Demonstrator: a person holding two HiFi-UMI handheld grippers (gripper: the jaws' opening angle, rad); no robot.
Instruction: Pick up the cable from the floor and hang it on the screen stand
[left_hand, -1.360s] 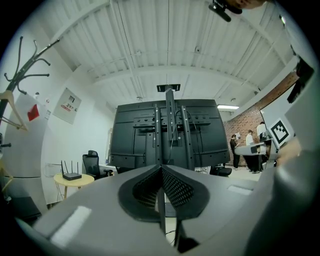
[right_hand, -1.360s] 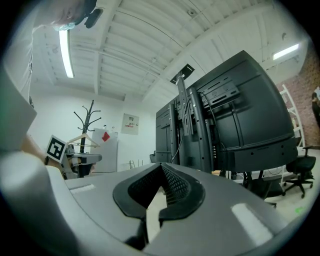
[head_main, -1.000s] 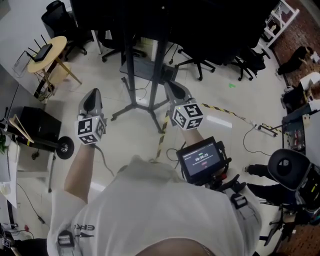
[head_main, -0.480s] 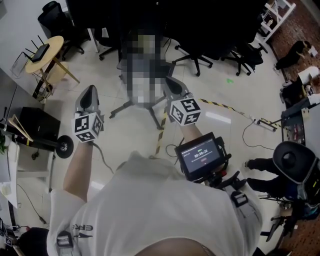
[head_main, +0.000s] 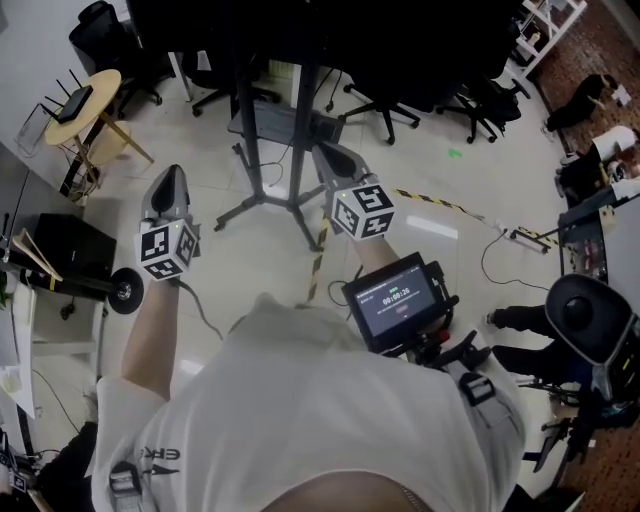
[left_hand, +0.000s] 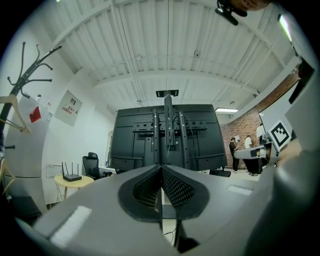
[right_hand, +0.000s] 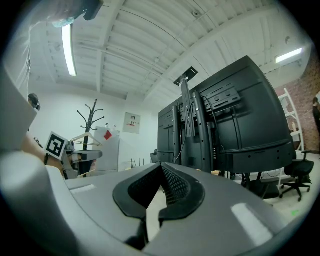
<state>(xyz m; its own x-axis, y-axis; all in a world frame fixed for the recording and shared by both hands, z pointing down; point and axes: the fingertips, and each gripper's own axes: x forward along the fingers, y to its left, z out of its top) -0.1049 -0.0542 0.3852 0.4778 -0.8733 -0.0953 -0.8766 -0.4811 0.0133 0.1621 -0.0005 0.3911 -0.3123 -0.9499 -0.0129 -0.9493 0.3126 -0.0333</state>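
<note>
Left claw, right claw seemingly flank screen stand.

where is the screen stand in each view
Head view: the screen stand is top centre, its legs spread on the floor.
Left gripper view: dead centre, facing the camera.
Right gripper view: right of centre, seen at an angle.
Shared landmark: the round yellow table, left of the stand in the head and left gripper views.

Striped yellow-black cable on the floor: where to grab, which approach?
Probably on the striped cable, its straight run right of the screen stand, toward the power strip: it lies flat and clear there. Come from above, jaws across it. Right gripper is nearest but shut; open first.
</note>
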